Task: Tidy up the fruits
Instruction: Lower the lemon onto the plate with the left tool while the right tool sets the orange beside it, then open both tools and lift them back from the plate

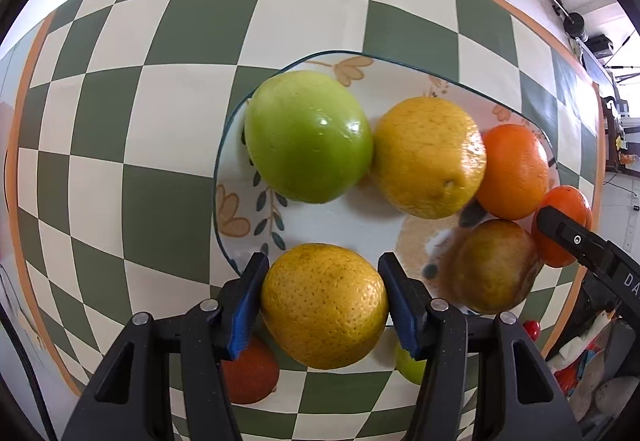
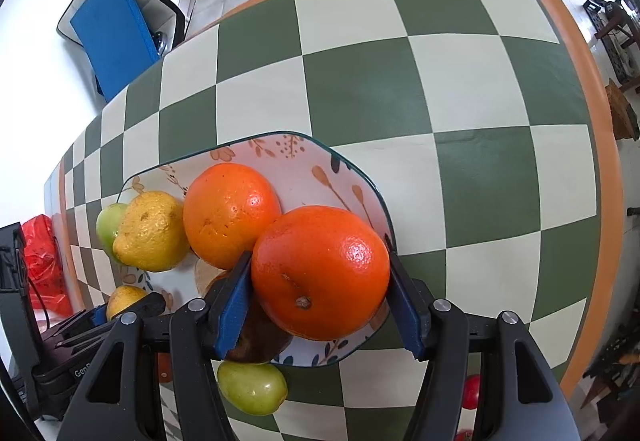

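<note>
Currently, plate [image 1: 224,145] holding 5 fruits, left gripper [image 1: 323,295] clamping yellow orange [image 1: 324,305], right gripper [image 2: 320,291] clamping orange [image 2: 320,273].

on my bench [image 1: 120,121] the plate [image 1: 340,225] has four fruits in a row along its far side, touching. my left tool [image 1: 324,301] has one over the near rim, my right tool [image 2: 320,281] another over the right edge.

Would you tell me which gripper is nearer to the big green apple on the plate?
Left. The left gripper, holding a yellow orange, sits just in front of the green apple; the right gripper, holding an orange, is at the plate's opposite side.
</note>
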Available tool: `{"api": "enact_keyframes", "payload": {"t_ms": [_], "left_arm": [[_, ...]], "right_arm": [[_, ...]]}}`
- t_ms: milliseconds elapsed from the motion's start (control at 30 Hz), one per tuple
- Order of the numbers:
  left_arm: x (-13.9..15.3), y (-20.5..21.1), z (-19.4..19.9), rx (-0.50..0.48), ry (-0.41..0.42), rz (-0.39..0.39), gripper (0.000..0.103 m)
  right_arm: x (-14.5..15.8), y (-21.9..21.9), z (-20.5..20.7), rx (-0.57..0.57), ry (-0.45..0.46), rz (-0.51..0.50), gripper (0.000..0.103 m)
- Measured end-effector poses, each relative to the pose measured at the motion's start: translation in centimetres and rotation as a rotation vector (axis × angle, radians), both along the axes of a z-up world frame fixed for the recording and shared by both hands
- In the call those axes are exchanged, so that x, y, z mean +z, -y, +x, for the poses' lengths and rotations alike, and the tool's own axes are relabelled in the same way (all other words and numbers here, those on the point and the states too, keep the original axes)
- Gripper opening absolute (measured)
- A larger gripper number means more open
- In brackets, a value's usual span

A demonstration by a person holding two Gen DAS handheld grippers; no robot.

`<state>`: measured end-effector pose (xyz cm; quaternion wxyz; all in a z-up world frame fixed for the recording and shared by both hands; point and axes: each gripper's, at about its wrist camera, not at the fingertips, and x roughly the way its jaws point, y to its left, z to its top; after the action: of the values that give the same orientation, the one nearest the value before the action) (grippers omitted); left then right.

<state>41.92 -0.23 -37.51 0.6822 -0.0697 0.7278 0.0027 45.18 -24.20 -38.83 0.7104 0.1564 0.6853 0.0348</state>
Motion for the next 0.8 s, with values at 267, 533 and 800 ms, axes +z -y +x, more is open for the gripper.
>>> {"api": "enact_keyframes", "payload": {"t_ms": [267,533,800], "left_arm": [[-0.4,-0.5,0.5,0.024,0.01,0.006,0.074],[1.8,-0.8,0.8,0.02,0.055,0.03,0.083],[4.5,-0.6,-1.6,-0.024,0.143,0.111,0.096]], "right_arm": [[-0.3,0.3,-0.2,-0.01,-0.01,0.013,0.066],[2.1,0.5,-1.0,0.003,0.03,0.001,0.078],[5.6,-0.8,-4.3,0.06,0.109,-0.135,0.094]]}}
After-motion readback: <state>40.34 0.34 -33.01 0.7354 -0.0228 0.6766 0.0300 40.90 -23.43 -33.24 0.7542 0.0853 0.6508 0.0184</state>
